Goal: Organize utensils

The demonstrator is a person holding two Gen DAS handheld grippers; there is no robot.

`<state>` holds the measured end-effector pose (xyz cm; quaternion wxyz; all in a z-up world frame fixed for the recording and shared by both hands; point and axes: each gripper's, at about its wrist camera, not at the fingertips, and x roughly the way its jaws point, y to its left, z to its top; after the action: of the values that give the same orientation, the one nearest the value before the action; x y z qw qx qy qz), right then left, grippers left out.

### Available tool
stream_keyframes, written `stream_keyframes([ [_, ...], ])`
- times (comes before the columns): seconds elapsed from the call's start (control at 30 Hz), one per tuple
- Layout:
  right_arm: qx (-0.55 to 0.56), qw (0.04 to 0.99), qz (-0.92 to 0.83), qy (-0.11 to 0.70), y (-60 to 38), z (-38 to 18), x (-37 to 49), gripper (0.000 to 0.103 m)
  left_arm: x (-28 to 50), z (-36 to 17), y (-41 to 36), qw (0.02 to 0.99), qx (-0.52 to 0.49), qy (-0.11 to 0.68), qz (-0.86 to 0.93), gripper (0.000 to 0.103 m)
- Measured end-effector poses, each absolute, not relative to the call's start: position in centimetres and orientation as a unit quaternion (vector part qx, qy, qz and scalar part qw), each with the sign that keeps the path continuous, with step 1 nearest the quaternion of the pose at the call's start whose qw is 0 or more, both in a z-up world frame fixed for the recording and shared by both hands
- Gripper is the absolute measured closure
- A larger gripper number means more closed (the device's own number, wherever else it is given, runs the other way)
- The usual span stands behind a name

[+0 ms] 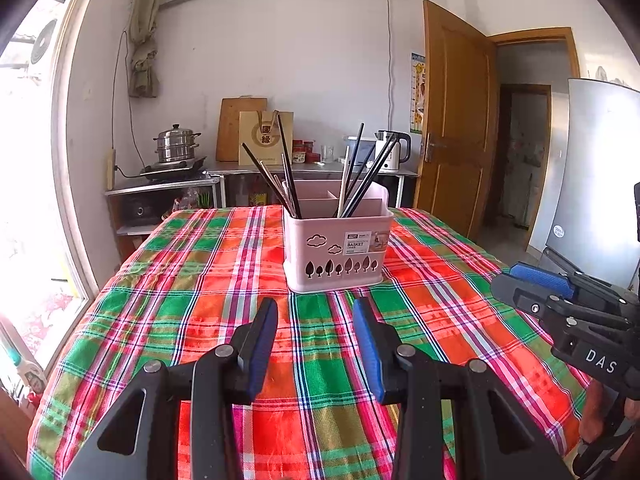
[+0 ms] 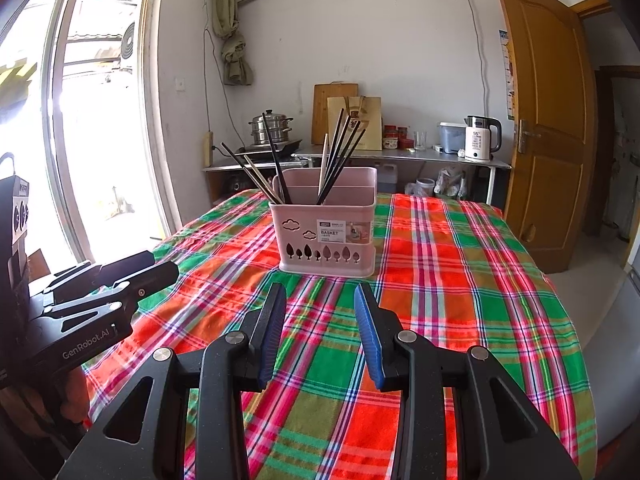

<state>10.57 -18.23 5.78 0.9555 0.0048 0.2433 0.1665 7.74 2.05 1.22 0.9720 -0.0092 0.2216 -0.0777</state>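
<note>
**Left wrist view: basket dead ahead of two empty grippers**

Left wrist view showed the pink basket (image 1: pixel 335 240) standing upright on the plaid tablecloth (image 1: pixel 192 280), straight beyond the left gripper (image 1: pixel 315 320), whose blue pads stood apart with nothing between them. The right gripper (image 2: pixel 320 312) faced the basket from the same side, jaws likewise parted and empty; neither touched it. Both looked about equally near. Dark chopsticks (image 1: pixel 288 172) leaned in the basket's left compartment, fanning outward and up; another bundle (image 1: pixel 360 176) leaned in the right compartment, with one pale stick among them. Their long axes ran steeply upward, tilted away from the fingers, so any pick would likely need a reach over the basket's near wall. No loose utensils lay on the cloth around the basket. Behind the basket stood a counter with a steamer pot (image 1: pixel 176 146) and kettle (image 1: pixel 394 150), well apart.
</note>
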Motion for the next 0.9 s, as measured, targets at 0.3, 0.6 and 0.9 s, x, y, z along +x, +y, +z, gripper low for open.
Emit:
stream_keyframes([
  [0.3, 0.005, 0.955, 0.168, 0.245, -18.2, 5.65, 10.59, 0.066, 7.4, 1.32, 1.97, 0.972, -0.011, 0.219, -0.081, 0.064],
  [0.6, 0.005, 0.954, 0.17, 0.248, -18.15, 5.32, 10.5, 0.066, 7.2, 1.38, 1.95, 0.972, -0.012, 0.22, -0.077, 0.064],
  [0.9, 0.006, 0.953, 0.171, 0.251, -18.12, 5.09, 10.5, 0.066, 7.17, 1.39, 1.9, 0.972, -0.012, 0.222, -0.078, 0.064],
])
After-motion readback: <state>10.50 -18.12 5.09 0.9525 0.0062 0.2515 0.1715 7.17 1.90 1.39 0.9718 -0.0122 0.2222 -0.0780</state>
